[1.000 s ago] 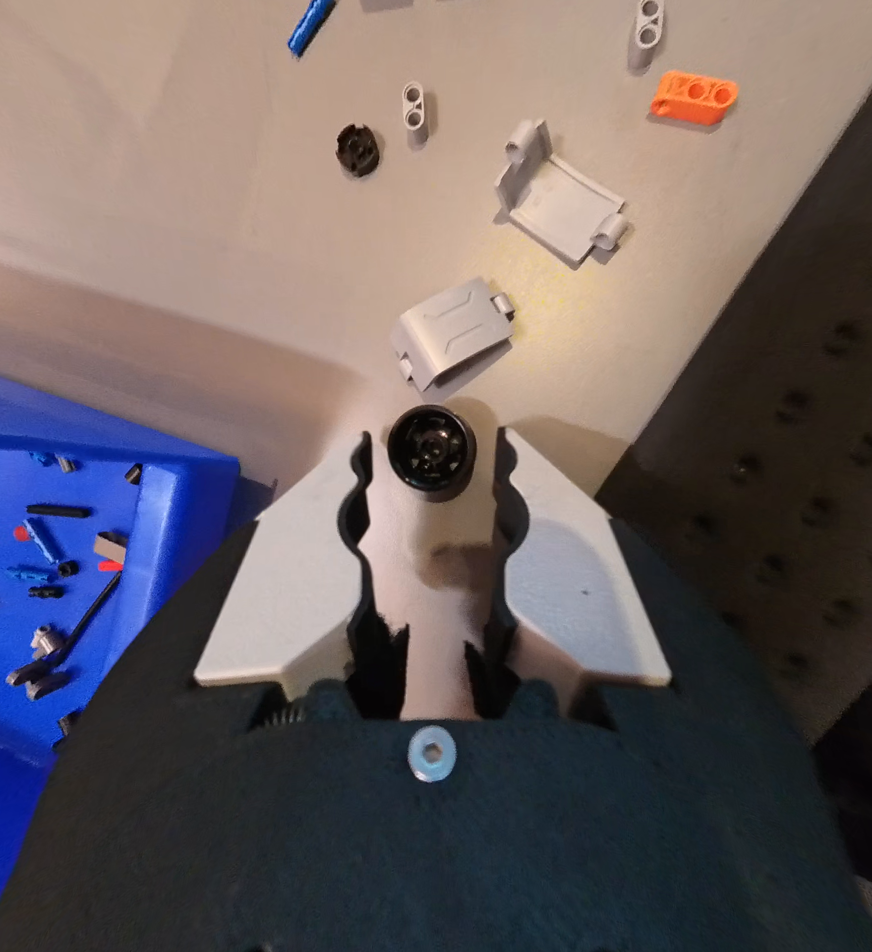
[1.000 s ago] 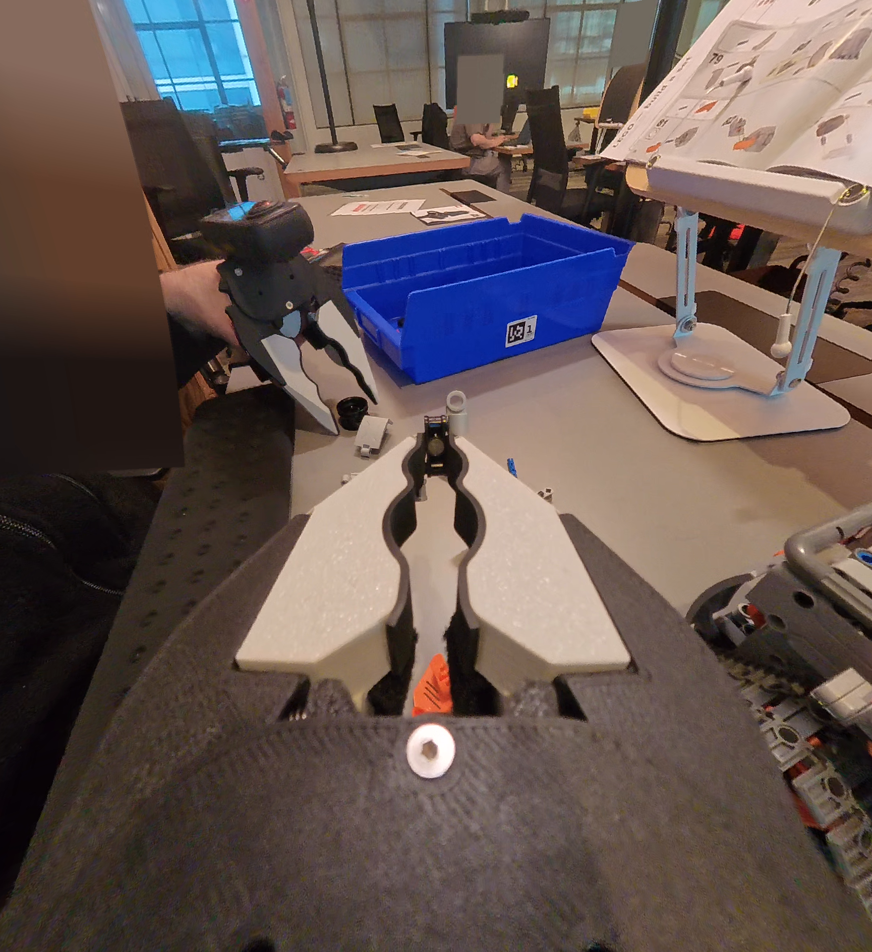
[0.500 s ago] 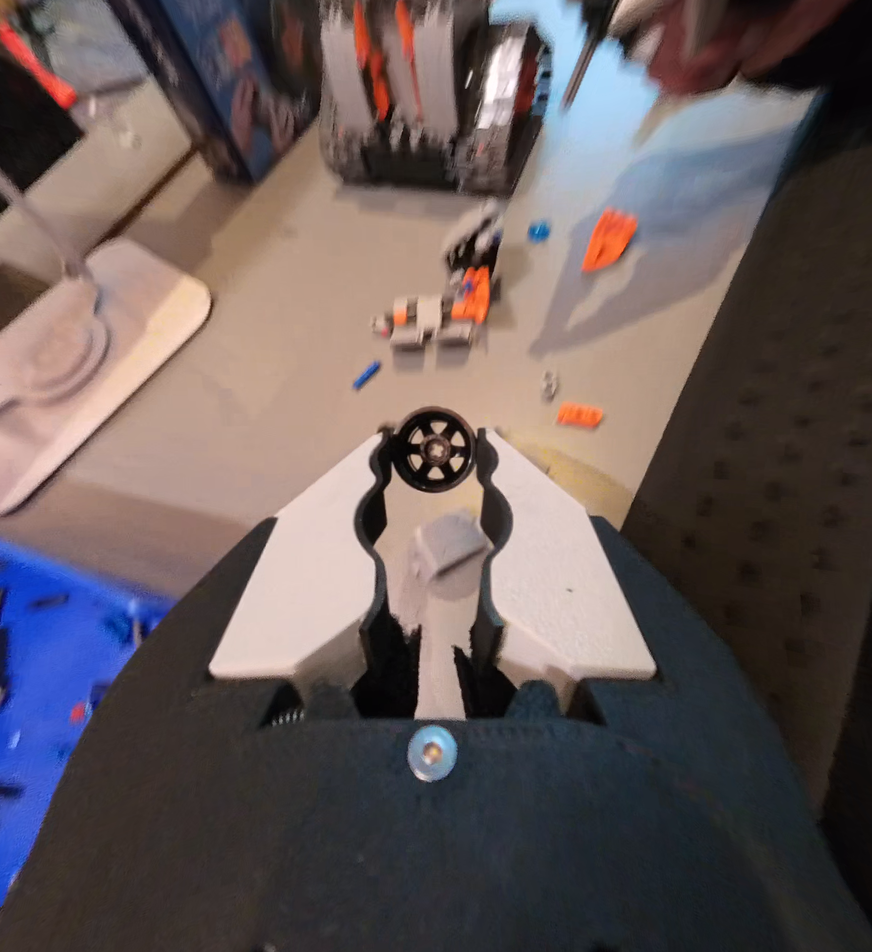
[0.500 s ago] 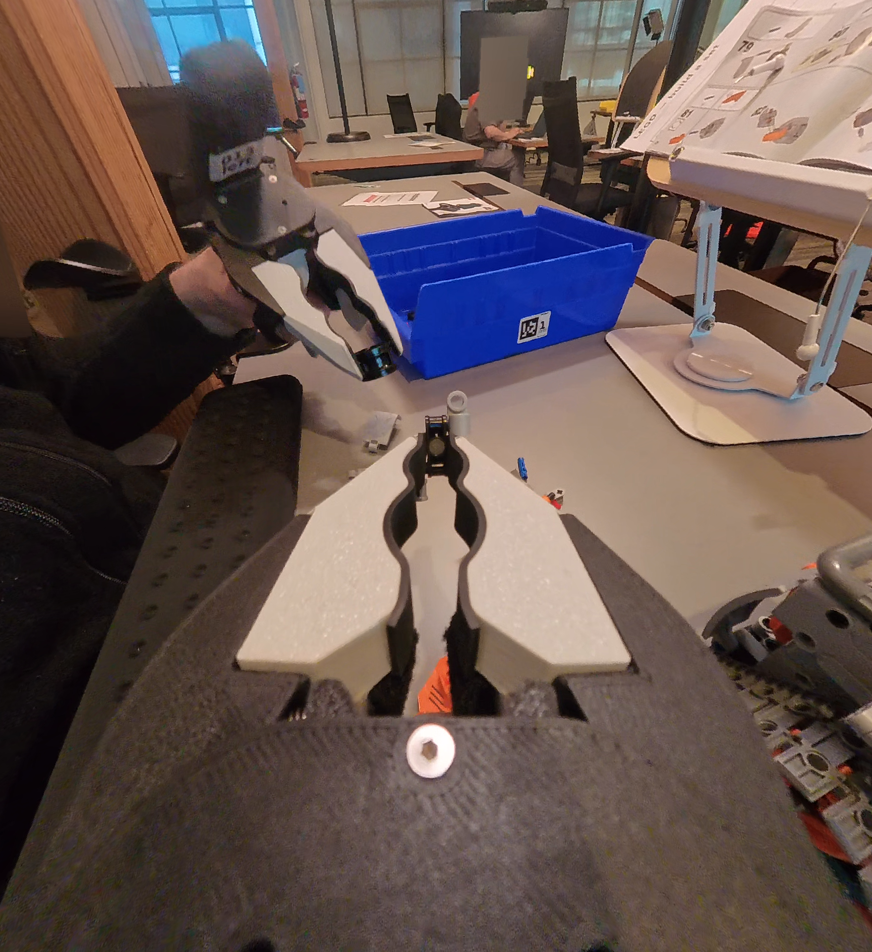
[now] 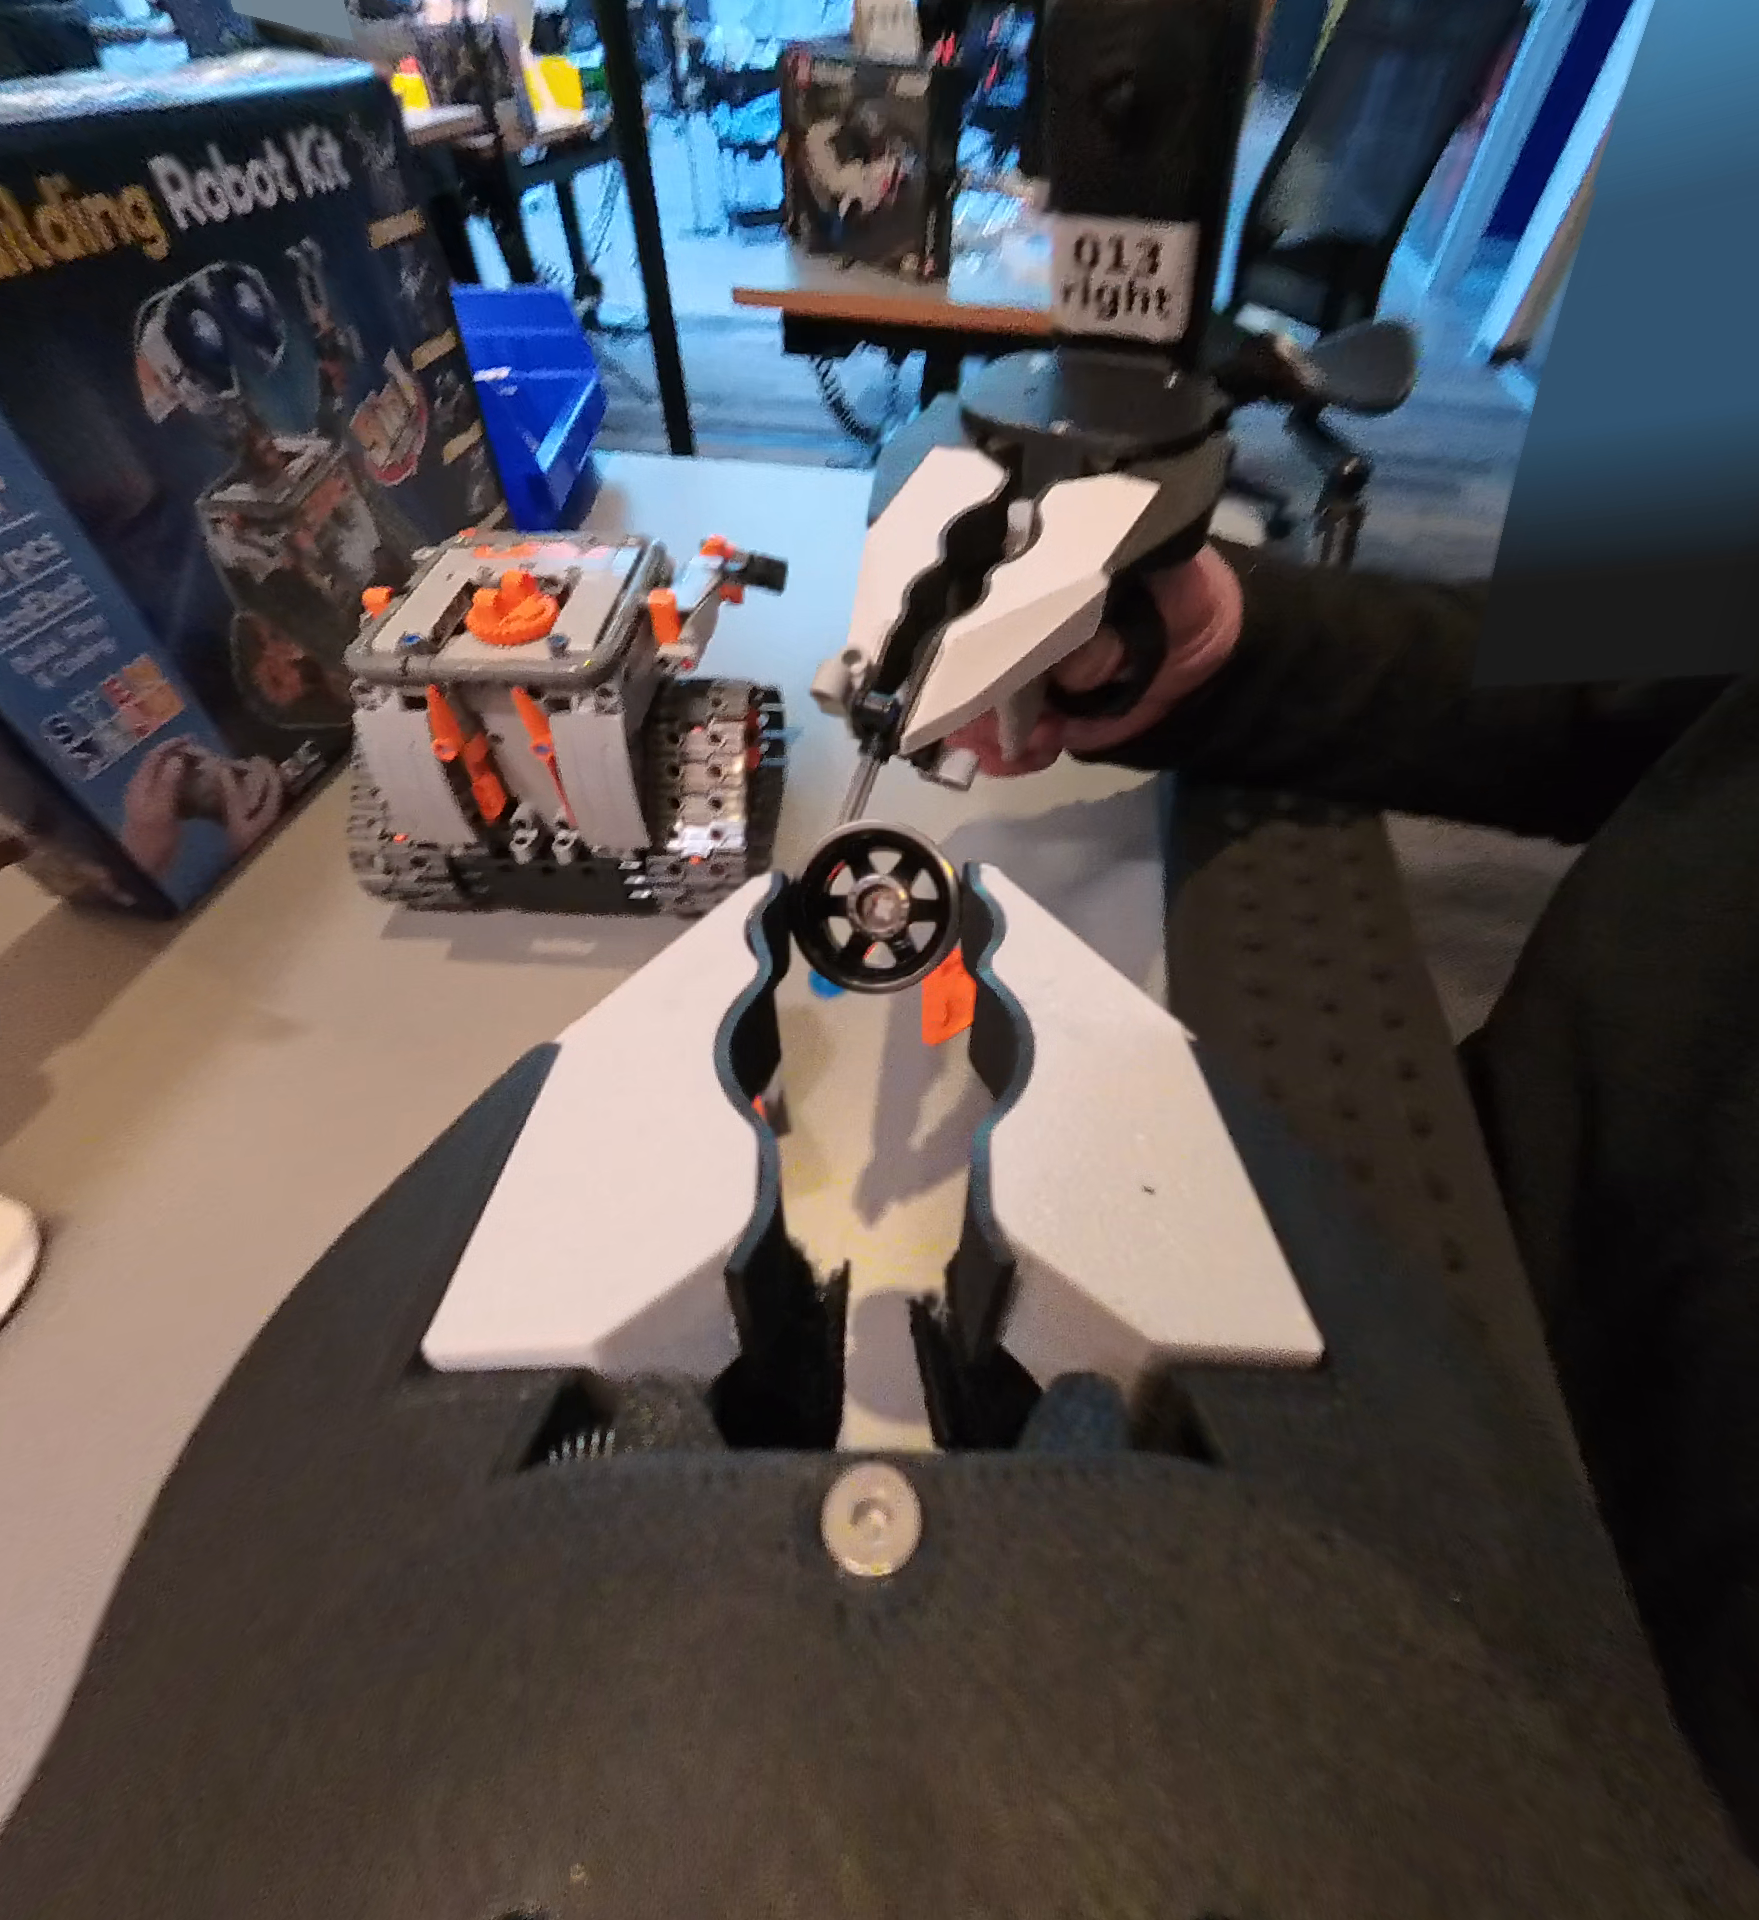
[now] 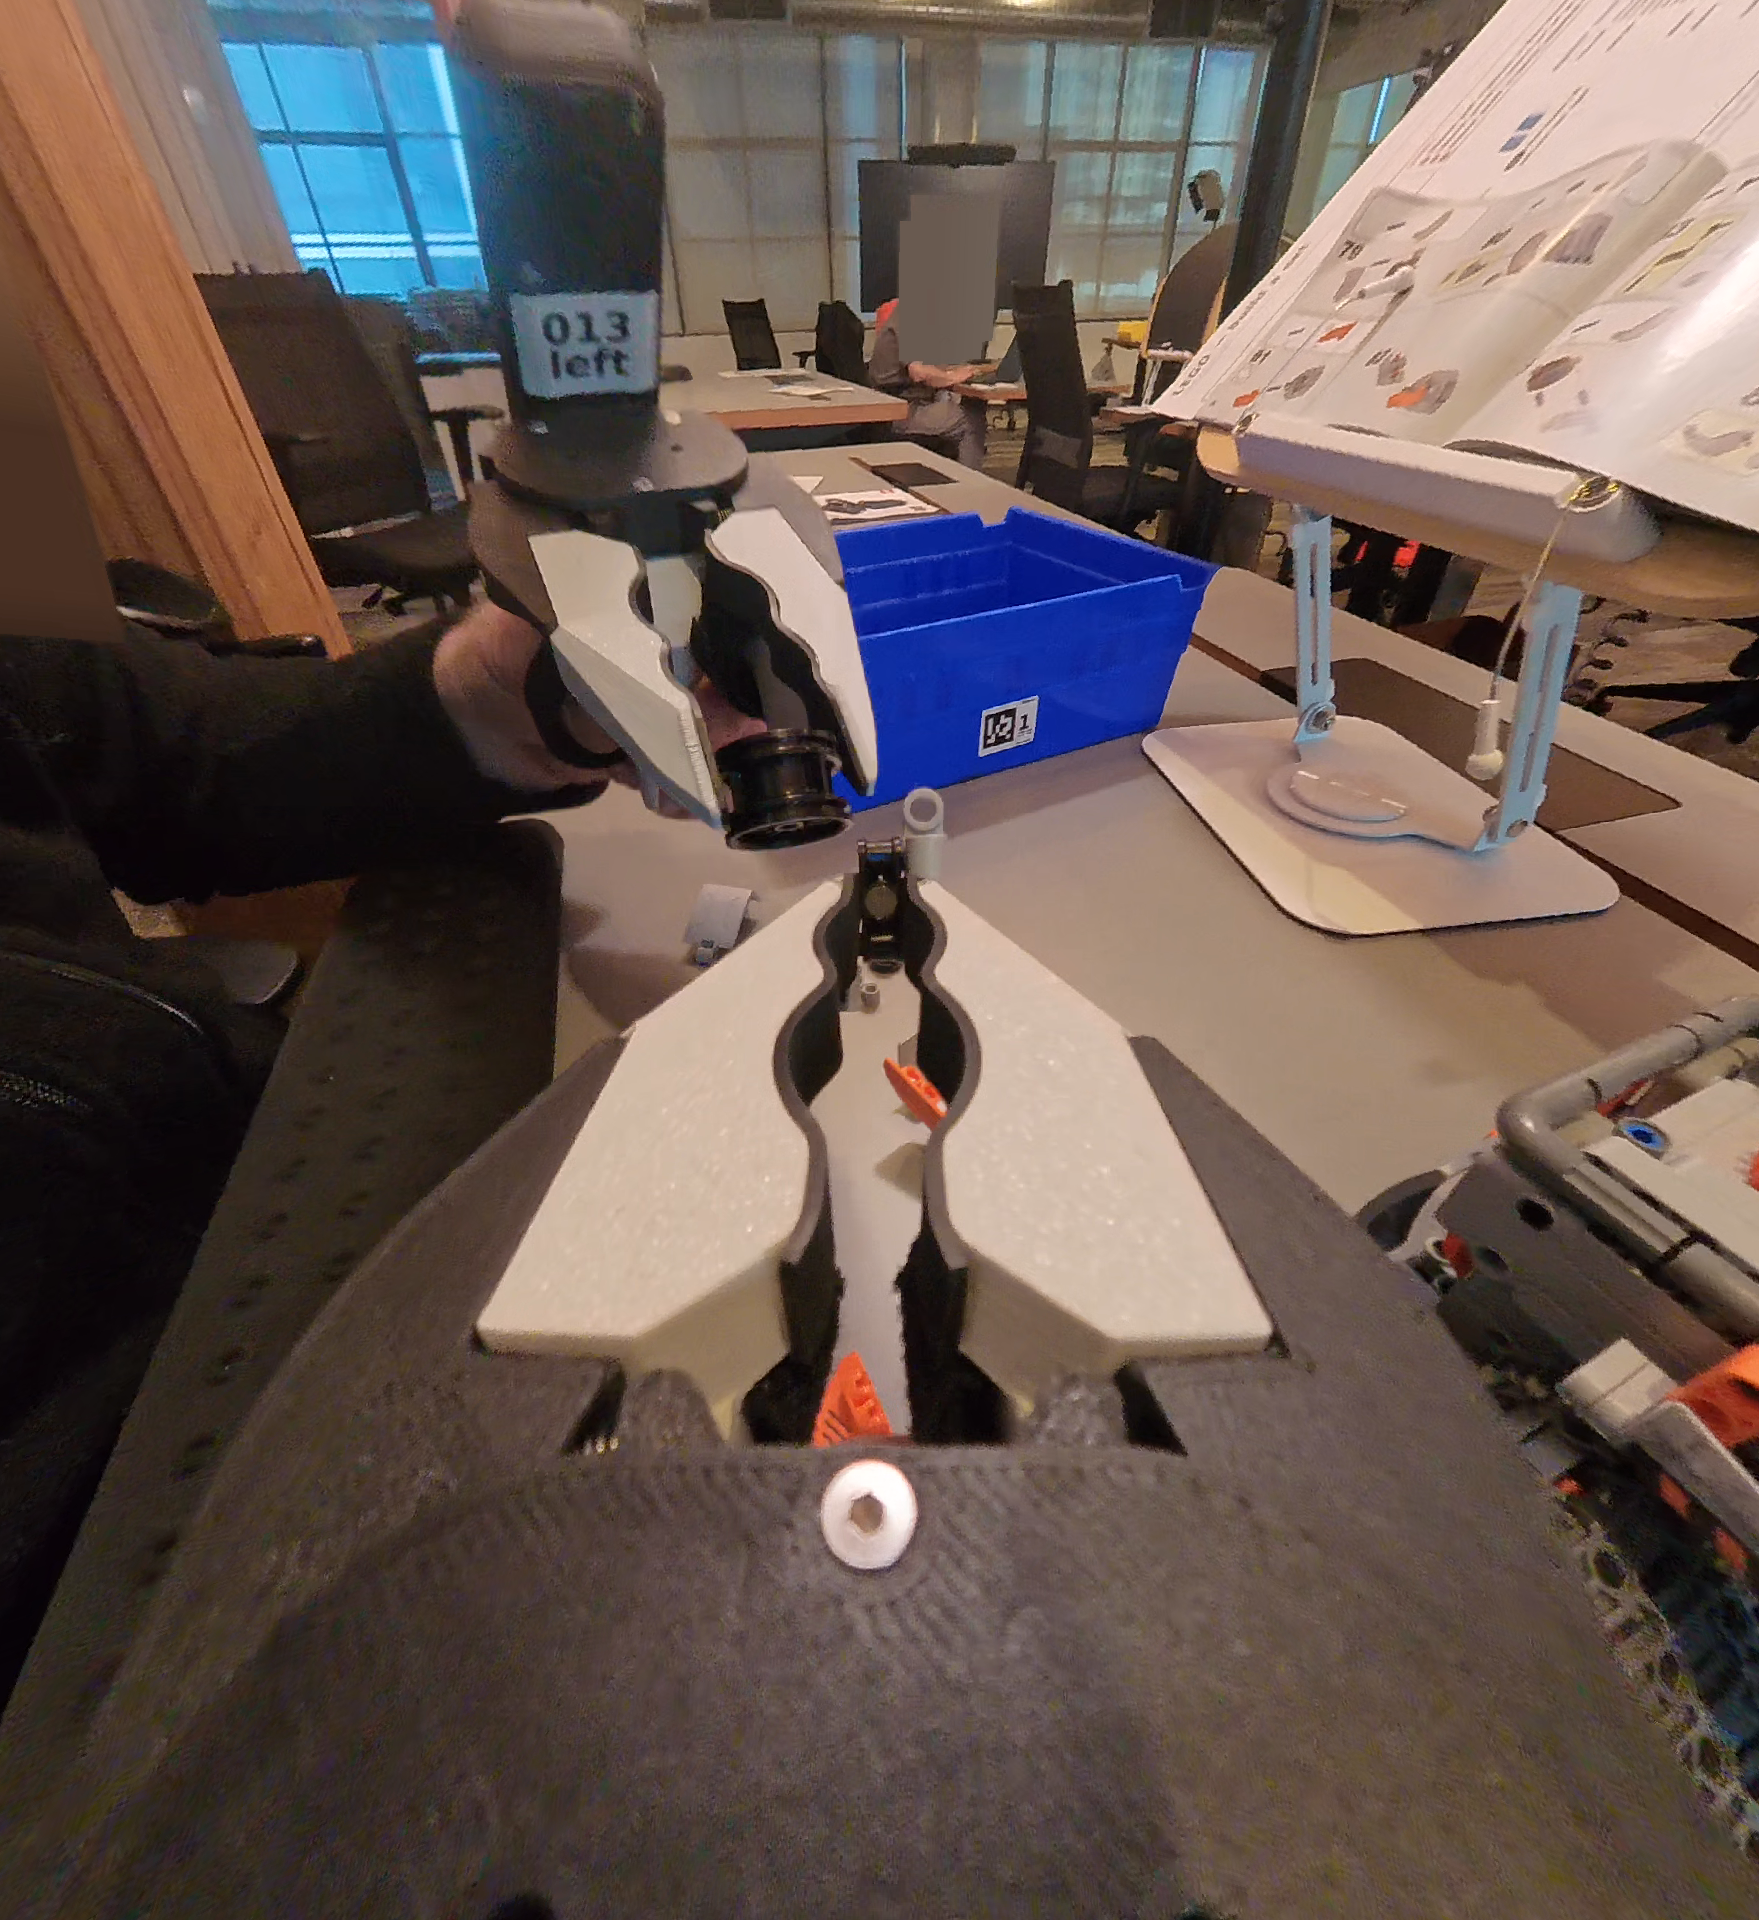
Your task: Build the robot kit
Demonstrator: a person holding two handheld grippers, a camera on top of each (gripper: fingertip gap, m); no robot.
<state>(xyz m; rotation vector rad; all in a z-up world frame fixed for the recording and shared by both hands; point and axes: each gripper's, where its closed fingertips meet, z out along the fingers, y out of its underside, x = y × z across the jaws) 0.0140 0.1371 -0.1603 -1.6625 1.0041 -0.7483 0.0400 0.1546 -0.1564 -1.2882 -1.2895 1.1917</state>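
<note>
My left gripper point(image 5: 875, 894) is shut on a black spoked wheel point(image 5: 875, 920) and holds it above the table with its hub facing the camera. It also shows in the right wrist view point(image 6: 787, 779) with the wheel point(image 6: 779, 795). My right gripper point(image 6: 885, 883) is shut on a small black and grey connector piece point(image 6: 919, 826). In the left wrist view the right gripper point(image 5: 885, 717) shows a thin grey axle point(image 5: 857, 792) sticking out of that piece, pointing at the wheel's hub and close to it.
A tracked robot model point(image 5: 563, 727) stands on the grey table beside its kit box point(image 5: 158, 468). A blue bin point(image 6: 1010, 644) and a stand point(image 6: 1374, 831) holding an open booklet point(image 6: 1529, 260) are beyond. Small orange point(image 6: 911, 1086) and grey point(image 6: 719, 914) parts lie below the grippers. A black perforated mat point(image 5: 1322, 1039) lies along the near edge. The gap from one gripper's tips to the other's is roughly 4 cm.
My left gripper closed on the black wheel, lifted it off the table and swung it up to face the right gripper. The right gripper kept its piece and moved little.
</note>
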